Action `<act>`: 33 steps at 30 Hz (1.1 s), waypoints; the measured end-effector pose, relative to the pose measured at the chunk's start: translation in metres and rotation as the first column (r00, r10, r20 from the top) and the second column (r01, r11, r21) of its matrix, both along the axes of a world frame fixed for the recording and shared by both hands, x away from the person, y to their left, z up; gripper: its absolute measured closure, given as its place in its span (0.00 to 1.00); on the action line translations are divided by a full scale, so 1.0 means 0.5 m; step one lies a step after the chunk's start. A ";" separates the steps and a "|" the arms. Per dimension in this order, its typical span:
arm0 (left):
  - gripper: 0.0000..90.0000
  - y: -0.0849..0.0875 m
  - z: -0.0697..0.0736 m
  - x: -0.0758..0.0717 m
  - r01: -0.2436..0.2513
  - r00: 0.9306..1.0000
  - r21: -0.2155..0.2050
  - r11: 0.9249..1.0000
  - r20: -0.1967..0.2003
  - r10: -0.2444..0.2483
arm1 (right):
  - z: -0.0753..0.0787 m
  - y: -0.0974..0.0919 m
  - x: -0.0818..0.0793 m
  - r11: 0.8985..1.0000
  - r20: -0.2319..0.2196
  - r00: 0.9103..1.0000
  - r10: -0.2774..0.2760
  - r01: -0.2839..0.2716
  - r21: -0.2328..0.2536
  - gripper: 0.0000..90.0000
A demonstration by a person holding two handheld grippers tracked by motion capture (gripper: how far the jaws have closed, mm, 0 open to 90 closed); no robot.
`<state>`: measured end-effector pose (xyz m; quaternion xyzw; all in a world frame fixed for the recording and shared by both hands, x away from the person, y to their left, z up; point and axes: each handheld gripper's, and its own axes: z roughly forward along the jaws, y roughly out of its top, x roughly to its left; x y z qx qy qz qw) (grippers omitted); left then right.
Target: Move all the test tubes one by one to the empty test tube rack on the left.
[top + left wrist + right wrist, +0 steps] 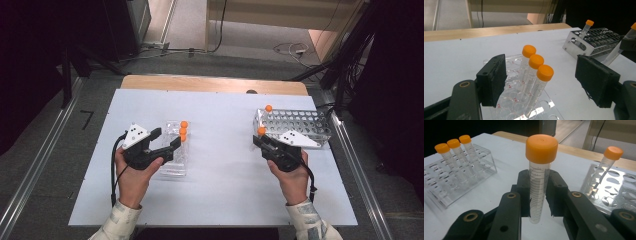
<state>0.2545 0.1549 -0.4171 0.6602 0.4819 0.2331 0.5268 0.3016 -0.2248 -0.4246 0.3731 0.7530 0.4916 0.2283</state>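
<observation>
Three orange-capped clear tubes (pixel 183 130) (pixel 536 61) (pixel 454 143) stand in a clear plastic rack (pixel 173 167) (pixel 509 101) (pixel 489 167) left of centre on the white table. My left gripper (pixel 166 138) (pixel 545 82) is at that rack, open, its pads (pixel 495 80) wide apart and clear of the tubes. My right gripper (pixel 260 141) (pixel 539 195) is shut on another orange-capped tube (pixel 261 131) (pixel 539 182) (pixel 621 47), held upright just left of a perforated metal rack (pixel 305 120) (pixel 571 46) (pixel 624 195). One more tube (pixel 268 108) (pixel 586 26) (pixel 609 162) leans in that rack's far left corner.
A white board (pixel 220 180) covers the wooden table, whose bare strip (pixel 210 84) shows at the far edge. Metal rails run along both sides on the floor. Cables (pixel 292 49) lie on the floor beyond the table.
</observation>
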 end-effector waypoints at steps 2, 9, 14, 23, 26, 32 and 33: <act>0.28 0.000 0.000 0.000 0.001 1.000 0.001 1.000 0.000 -0.001 | -0.001 0.003 -0.002 1.000 -0.002 1.000 0.007 -0.007 -0.002 0.80; 0.28 -0.005 0.000 -0.001 0.008 1.000 0.005 1.000 0.000 -0.008 | -0.003 0.016 -0.012 1.000 -0.002 1.000 0.029 -0.029 -0.007 0.80; 0.28 -0.006 0.000 -0.002 0.011 1.000 0.008 1.000 0.000 -0.011 | -0.003 0.027 -0.018 0.999 0.000 0.999 0.045 -0.045 -0.012 0.80; 0.28 -0.008 0.002 -0.004 0.016 1.000 0.005 1.000 0.004 -0.016 | -0.005 0.049 -0.033 0.997 0.004 0.997 0.079 -0.079 -0.026 0.80; 0.28 -0.008 0.003 -0.005 0.017 1.000 0.003 1.000 0.006 -0.017 | -0.007 0.056 -0.036 0.995 0.002 0.996 0.090 -0.090 -0.032 0.80; 0.28 -0.011 0.003 -0.007 0.023 1.000 0.009 1.000 0.004 -0.023 | -0.010 0.071 -0.043 0.993 -0.002 0.993 0.115 -0.115 -0.037 0.80; 0.28 -0.013 0.003 -0.008 0.026 1.000 0.011 1.000 0.005 -0.026 | -0.012 0.073 -0.045 0.992 -0.003 0.993 0.120 -0.121 -0.038 0.80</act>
